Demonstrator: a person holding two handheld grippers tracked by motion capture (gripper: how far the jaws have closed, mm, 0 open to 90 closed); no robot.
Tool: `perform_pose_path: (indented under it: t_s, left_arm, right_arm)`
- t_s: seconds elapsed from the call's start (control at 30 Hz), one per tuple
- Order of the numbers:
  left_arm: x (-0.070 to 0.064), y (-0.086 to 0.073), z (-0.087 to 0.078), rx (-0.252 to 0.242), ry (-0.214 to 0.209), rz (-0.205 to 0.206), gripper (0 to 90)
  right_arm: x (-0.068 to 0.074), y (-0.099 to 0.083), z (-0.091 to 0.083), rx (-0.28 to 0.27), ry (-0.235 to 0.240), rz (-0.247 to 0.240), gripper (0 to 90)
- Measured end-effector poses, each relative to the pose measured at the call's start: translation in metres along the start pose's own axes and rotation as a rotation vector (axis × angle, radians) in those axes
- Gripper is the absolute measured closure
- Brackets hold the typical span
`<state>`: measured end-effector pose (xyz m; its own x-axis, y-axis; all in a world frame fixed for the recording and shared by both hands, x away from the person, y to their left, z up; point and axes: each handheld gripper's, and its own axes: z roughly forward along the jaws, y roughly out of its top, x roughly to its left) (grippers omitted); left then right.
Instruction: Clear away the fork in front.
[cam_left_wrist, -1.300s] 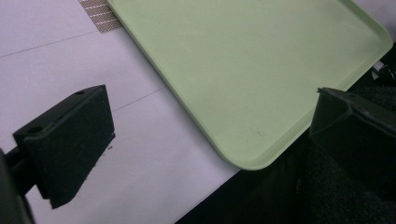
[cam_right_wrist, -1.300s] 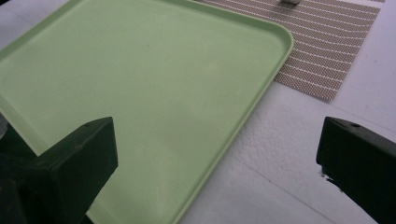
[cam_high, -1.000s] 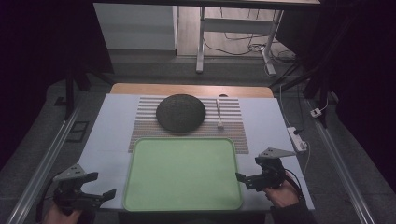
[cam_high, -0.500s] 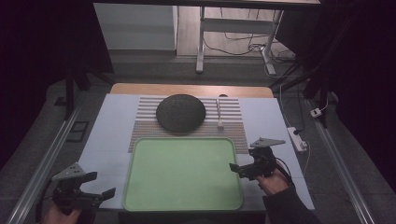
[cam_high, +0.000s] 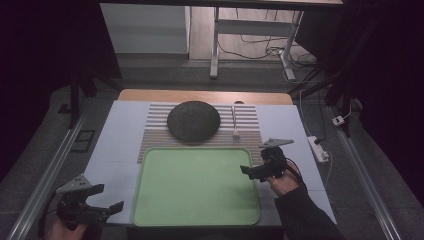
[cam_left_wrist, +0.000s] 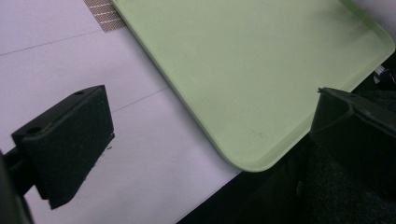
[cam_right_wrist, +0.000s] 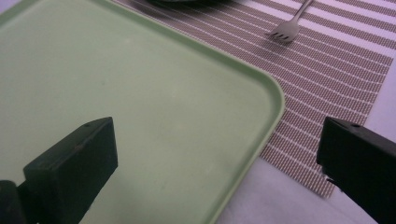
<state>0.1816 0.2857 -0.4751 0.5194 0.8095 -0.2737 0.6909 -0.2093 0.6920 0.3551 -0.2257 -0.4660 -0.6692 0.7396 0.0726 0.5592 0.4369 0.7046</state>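
A light green tray (cam_high: 195, 185) lies bare at the near middle of the table. My right gripper (cam_high: 251, 172) hovers open over the tray's right rim near its far corner. In the right gripper view the jaws stand wide apart, with the tray (cam_right_wrist: 116, 84) and its rounded corner between them. My left gripper (cam_high: 106, 197) is open at the table's near left, beside the tray's near left corner. In the left gripper view the tray (cam_left_wrist: 261, 60) lies ahead and that corner sits between the jaws. Neither gripper holds anything.
Beyond the tray lies a brown and white striped placemat (cam_high: 155, 130) with a dark round plate (cam_high: 193, 120) and a fork (cam_high: 235, 122) on it. The fork (cam_right_wrist: 287, 28) points its tines toward the tray. A white power strip (cam_high: 318, 148) lies off the table's right edge.
My right gripper has moved away from the person along the tray's right edge and slightly inward over its rim. The left gripper has barely moved.
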Motion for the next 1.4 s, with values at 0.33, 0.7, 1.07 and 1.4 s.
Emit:
perform_pose_path:
  t_s: [0.33,0.7,1.07,1.4]
  left_arm:
    - [0.0,0.0,0.001,0.005,0.001,0.002,0.0]
    - [0.0,0.001,0.001,0.012,0.001,0.002,0.0]
    - [0.0,0.001,0.002,0.016,0.002,0.002,0.0]
    - [0.001,0.001,0.002,0.019,-0.004,-0.001,0.0]
  right_arm:
    - [-0.011,0.015,0.018,-0.006,-0.043,-0.008,0.0]
    - [-0.022,0.032,0.048,0.047,-0.097,-0.01,0.0]
    - [-0.038,0.048,0.074,0.076,-0.162,-0.052,0.0]
    - [-0.045,0.062,0.097,0.119,-0.211,-0.177,11.9]
